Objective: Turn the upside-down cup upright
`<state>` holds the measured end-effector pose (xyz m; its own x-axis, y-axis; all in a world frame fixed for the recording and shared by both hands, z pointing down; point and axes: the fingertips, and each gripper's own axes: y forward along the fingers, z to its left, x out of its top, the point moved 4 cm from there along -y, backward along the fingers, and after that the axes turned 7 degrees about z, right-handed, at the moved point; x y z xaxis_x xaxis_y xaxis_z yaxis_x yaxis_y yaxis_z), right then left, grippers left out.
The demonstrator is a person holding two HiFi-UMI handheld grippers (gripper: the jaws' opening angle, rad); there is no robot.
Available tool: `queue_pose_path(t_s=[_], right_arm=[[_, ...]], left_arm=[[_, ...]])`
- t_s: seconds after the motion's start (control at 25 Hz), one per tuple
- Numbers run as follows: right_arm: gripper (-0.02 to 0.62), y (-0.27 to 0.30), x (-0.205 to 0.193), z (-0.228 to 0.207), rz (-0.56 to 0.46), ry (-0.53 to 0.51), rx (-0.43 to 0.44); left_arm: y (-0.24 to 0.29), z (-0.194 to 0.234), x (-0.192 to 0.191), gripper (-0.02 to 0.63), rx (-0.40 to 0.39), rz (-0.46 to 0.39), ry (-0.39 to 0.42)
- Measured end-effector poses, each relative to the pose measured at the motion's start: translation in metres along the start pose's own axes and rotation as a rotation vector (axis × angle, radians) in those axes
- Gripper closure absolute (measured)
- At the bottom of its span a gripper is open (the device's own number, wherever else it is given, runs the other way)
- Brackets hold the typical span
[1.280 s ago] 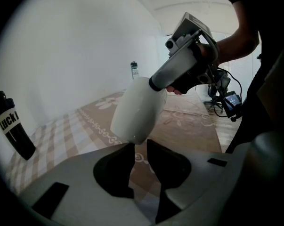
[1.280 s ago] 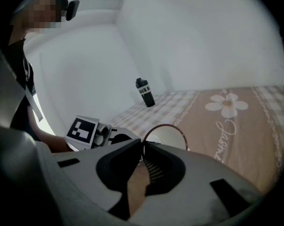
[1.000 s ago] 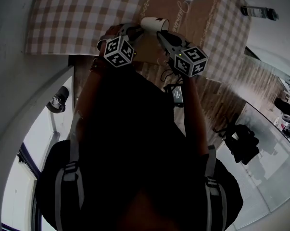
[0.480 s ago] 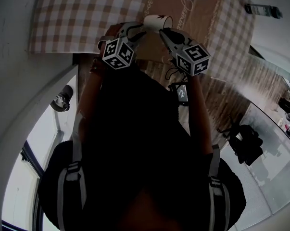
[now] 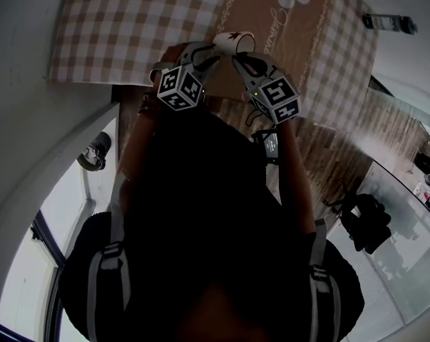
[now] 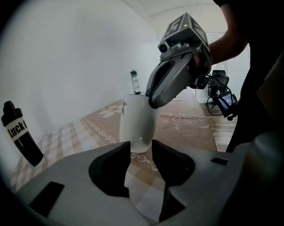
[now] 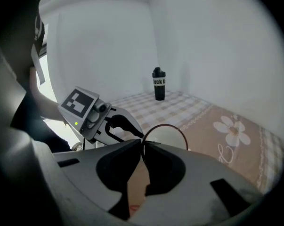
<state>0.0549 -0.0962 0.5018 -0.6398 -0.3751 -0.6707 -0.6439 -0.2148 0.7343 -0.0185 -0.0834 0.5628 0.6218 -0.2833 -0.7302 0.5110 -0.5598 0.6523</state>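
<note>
The white cup (image 5: 234,43) with a dark rim is held tilted above the brown tablecloth, mouth towards the right. My right gripper (image 5: 237,55) is shut on its rim; in the right gripper view the jaws (image 7: 142,145) pinch the rim's edge, with the cup's round mouth (image 7: 167,136) just beyond. My left gripper (image 5: 206,53) is at the cup's closed end. In the left gripper view the cup's white body (image 6: 138,121) stands between and just ahead of the jaw tips (image 6: 141,147). Those jaws are opening and do not press on it.
The table's checked and flowered cloth (image 5: 129,20) spreads ahead. A black bottle (image 6: 21,133) stands on the checked part by the wall. A small bottle (image 5: 389,23) lies at the far right end. A dark bag (image 5: 364,223) sits on the floor to the right.
The left jaws have widened off the cup's closed end. The right gripper has rolled with the rim in its grip, and the cup's mouth has turned more upward.
</note>
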Motion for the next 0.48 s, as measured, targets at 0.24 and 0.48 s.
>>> queue_pose_path(t_s=[0.24, 0.48], right_arm=[[0.568, 0.006, 0.007, 0.011, 0.021, -0.089, -0.003], [0.568, 0.011, 0.013, 0.018, 0.048, -0.169, -0.030]], left_arm=[[0.000, 0.000, -0.006, 0.446, 0.008, 0.006, -0.022], [-0.006, 0.000, -0.006, 0.446, 0.024, -0.005, -0.052]])
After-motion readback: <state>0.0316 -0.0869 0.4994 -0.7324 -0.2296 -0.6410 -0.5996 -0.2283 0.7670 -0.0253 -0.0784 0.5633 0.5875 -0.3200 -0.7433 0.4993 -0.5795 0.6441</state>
